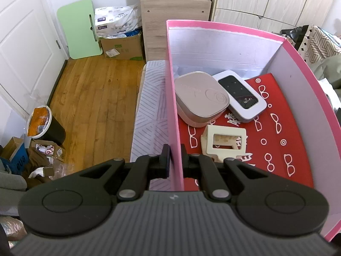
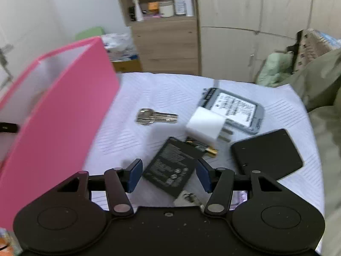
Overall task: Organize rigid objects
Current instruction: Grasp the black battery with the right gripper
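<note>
Battery (image 2: 170, 166) lies flat between right gripper (image 2: 168, 176) pads, jaws wide, not touching. Lower squarely, then close on its long edges. Left gripper (image 1: 175, 160) clamps pink box (image 1: 173, 98) wall.

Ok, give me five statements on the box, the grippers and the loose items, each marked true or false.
1. The left gripper is clamped on the box wall. True.
2. The right gripper is shut on the keys. False: it is open over the battery.
3. The Wi-Fi device lies in the box. True.
4. The charger is in the box. False: it lies on the cloth.
5. The box is empty. False.
</note>
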